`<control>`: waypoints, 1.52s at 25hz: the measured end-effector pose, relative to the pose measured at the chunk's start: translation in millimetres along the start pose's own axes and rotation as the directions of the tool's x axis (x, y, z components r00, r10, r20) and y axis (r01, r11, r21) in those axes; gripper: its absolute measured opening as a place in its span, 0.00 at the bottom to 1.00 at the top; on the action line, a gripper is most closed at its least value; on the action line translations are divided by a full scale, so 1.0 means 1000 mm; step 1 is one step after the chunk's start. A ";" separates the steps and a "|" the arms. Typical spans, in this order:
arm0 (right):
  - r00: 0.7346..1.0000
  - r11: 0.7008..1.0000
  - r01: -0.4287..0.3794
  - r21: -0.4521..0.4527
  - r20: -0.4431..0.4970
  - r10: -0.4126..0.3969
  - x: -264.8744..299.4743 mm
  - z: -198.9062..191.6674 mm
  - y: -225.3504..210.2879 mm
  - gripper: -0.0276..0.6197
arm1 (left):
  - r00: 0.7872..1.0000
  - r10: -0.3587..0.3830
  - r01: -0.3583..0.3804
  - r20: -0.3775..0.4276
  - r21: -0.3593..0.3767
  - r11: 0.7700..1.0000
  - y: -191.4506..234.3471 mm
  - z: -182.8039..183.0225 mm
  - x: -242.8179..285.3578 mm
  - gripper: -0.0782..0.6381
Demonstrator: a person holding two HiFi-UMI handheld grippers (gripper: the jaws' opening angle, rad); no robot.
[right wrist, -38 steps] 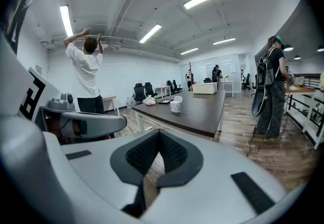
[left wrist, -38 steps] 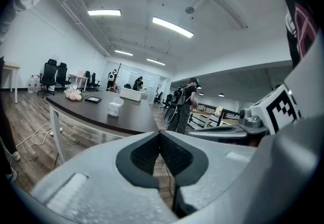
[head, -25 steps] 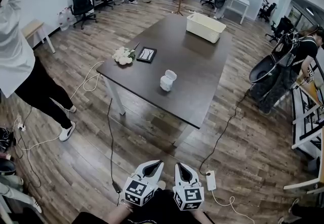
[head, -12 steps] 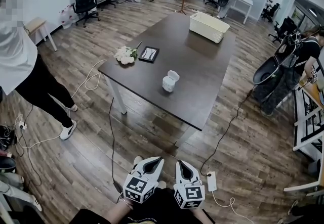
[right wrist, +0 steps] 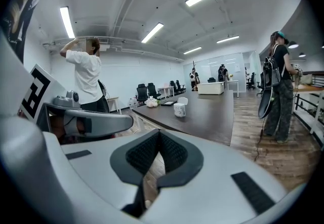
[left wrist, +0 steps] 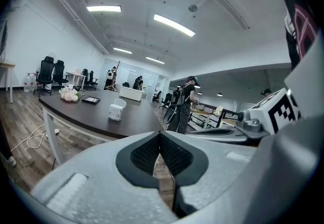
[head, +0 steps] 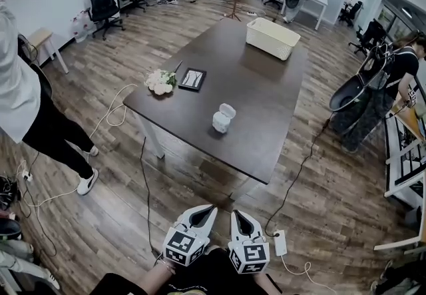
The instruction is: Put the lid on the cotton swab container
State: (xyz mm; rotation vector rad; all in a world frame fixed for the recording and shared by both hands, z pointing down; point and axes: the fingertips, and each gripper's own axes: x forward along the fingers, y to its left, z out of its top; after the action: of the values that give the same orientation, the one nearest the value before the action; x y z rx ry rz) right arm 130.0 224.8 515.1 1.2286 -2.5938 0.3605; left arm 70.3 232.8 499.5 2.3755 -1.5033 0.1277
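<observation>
L gripper: jaws shut, empty. Dead ahead at 12 o'clock, well apart, the cotton swab container stands upright on table w/ lid tipped up. Neither gripper nearer. R gripper: shut, empty. Vs 1 s ago: container sits lower in head view, i.e. closer.

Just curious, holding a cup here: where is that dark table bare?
The widest bare stretch of the table lies between the white basket and the cotton swab container, and along the right edge. The near edge before the container is free too. Crowded: the left edge, with flowers beside a picture frame.
</observation>
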 end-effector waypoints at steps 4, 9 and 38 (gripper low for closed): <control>1.000 1.000 0.015 -0.004 -0.008 -0.015 0.024 0.007 0.001 0.05 | 1.000 -0.024 0.025 -0.003 0.005 1.000 0.022 0.009 0.013 0.12; 0.999 0.999 0.051 -0.003 -0.004 -0.051 0.057 0.018 0.002 0.05 | 0.998 -0.065 0.065 -0.010 0.013 0.998 0.053 0.018 0.028 0.12; 0.982 0.980 0.186 0.063 -0.002 -0.186 0.144 0.040 0.012 0.05 | 0.980 -0.179 0.183 -0.081 0.043 0.982 0.144 0.033 0.060 0.12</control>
State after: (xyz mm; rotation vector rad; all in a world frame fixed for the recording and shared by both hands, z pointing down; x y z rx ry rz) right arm 27.6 115.9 522.4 1.4811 -2.4615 0.4053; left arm -34.8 114.6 515.2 2.5034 -1.2561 0.2138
